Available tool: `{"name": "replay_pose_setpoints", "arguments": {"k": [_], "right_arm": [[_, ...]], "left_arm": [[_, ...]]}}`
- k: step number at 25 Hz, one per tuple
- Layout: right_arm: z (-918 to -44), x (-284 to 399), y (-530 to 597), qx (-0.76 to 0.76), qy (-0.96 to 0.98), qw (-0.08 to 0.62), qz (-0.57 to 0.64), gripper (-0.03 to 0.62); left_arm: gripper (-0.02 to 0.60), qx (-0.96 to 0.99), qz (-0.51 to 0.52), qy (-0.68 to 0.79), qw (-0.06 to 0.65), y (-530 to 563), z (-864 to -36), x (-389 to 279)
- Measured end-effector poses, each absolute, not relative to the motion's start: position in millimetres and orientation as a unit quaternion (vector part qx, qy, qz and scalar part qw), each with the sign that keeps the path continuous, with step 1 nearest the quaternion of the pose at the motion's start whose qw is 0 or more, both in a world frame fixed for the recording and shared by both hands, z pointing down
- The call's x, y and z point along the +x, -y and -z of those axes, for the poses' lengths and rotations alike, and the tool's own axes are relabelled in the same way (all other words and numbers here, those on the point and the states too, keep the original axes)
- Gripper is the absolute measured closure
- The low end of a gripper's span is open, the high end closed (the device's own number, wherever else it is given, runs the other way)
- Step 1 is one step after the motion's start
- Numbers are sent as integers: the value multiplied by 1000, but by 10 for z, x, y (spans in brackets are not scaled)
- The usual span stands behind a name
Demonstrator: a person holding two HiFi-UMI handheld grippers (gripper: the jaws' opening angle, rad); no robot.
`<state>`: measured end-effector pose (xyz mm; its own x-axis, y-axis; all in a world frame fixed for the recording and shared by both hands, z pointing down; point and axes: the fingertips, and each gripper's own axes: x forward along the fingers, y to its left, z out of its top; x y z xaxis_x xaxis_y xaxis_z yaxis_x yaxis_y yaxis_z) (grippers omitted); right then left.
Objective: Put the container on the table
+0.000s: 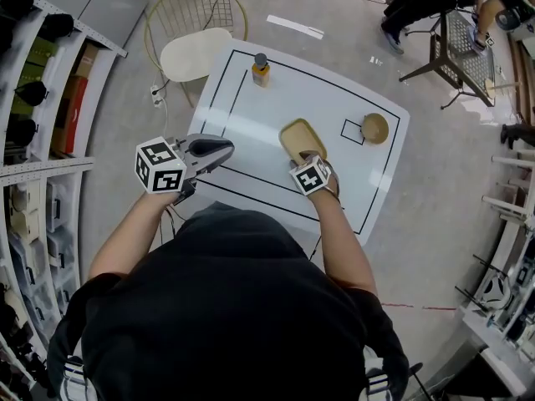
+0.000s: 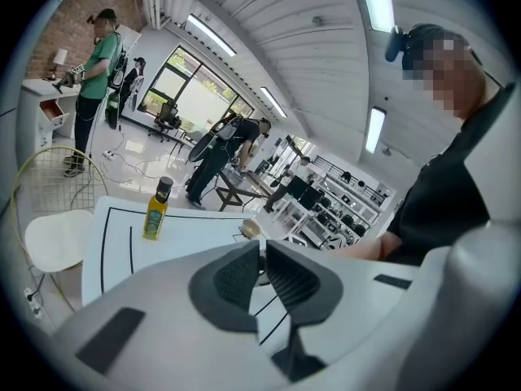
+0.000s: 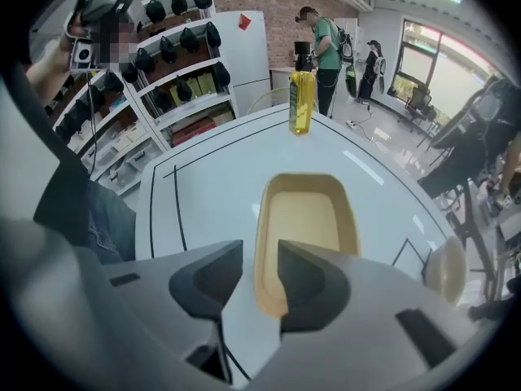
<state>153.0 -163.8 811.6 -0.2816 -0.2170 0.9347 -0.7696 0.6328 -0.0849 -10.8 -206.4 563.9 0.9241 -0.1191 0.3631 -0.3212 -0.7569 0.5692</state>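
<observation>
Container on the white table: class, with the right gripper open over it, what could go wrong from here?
The right gripper hangs open over the container at its near rim; a sideways move could catch a finger on it and drag or tip it. The bottle stands near the table edge; a sweep might topple it.

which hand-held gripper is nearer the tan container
Right. The right hand-held gripper hangs just over the container's near end, jaws apart, not gripping it. The left hand-held gripper is off to the container's left, by the table's near-left corner.
</observation>
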Motion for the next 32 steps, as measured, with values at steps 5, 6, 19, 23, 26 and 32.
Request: {"name": "replay_pose_setpoints", "arguments": {"k": [5, 6, 19, 23, 26, 32], "right_arm": [[-7884, 1585, 1562, 340, 759, 485, -271, 457], [-7840, 1588, 1534, 341, 760, 481, -272, 457], [-7337, 1741, 1199, 374, 776, 418, -290, 457], [-7234, 1788, 1071, 383, 775, 409, -291, 457], [-7146, 1823, 997, 391, 776, 403, -286, 457], [-6991, 1900, 805, 404, 776, 395, -279, 457]], "left_arm": [[551, 928, -154, 113, 320, 1898, -5575, -19], [551, 929, -153, 113, 318, 1871, -5560, -6], [551, 939, -140, 102, 297, 1447, -5377, 191], [551, 941, -138, 99, 293, 1316, -5348, 209], [551, 943, -136, 97, 288, 1241, -5311, 225], [551, 947, -130, 93, 279, 1059, -5219, 265]]}}
